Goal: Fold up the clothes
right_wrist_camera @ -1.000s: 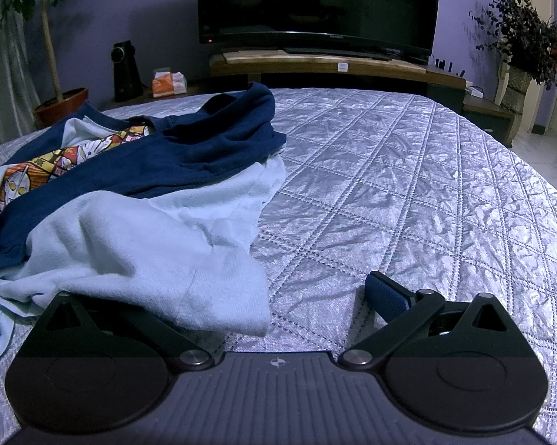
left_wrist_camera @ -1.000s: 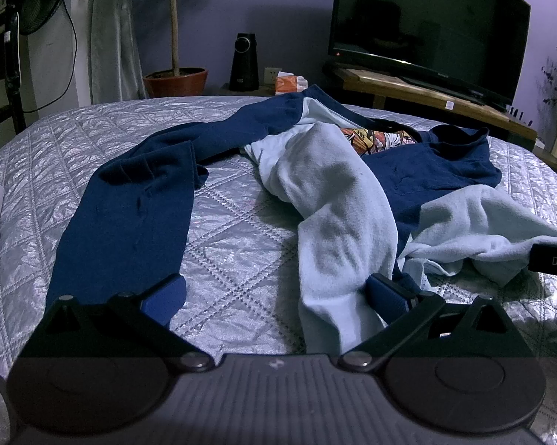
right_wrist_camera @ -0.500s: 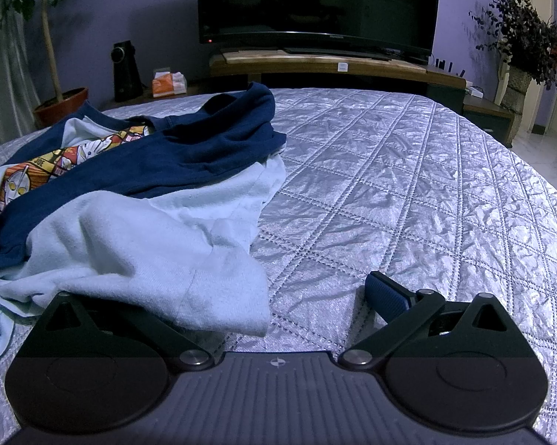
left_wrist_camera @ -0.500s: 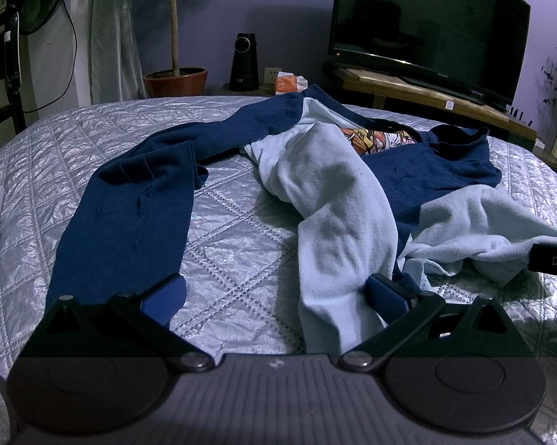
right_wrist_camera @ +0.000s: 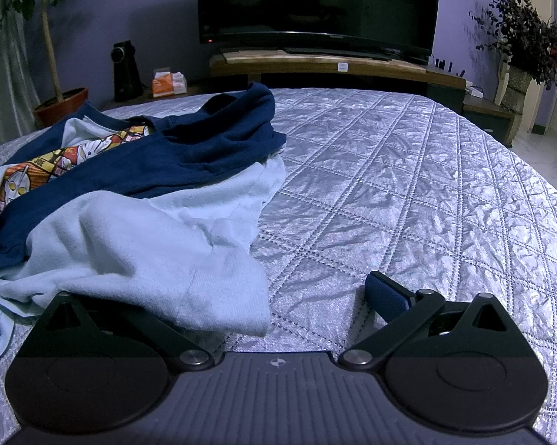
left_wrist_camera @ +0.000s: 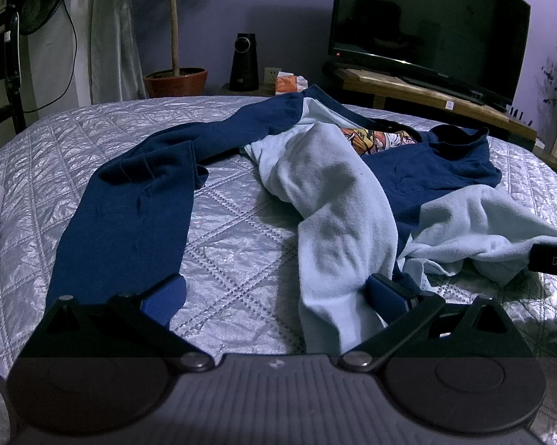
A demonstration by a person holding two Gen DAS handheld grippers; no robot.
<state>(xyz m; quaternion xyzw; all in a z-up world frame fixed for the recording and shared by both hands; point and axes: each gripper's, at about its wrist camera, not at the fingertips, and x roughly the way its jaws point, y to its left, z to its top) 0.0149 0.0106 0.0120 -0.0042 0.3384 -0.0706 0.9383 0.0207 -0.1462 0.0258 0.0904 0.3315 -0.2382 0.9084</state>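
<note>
A: Left wrist cam?
B: Left gripper (left_wrist_camera: 274,298) hovering low w/ jaws apart; navy/light-blue garment (left_wrist_camera: 326,200) lying crumpled on quilted bed (left_wrist_camera: 237,244).
A: Right wrist?
B: Right gripper (right_wrist_camera: 256,296) spread wide too, garment's pale hem (right_wrist_camera: 204,289) covering its left finger.

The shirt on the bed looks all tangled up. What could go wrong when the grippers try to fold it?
The shirt lies crumpled, inside partly out, so a pinch may catch two layers together. The light blue sleeve drapes between the open left gripper fingers; closing could bunch it. The right gripper has cloth over one finger, which might drag the heap.
</note>
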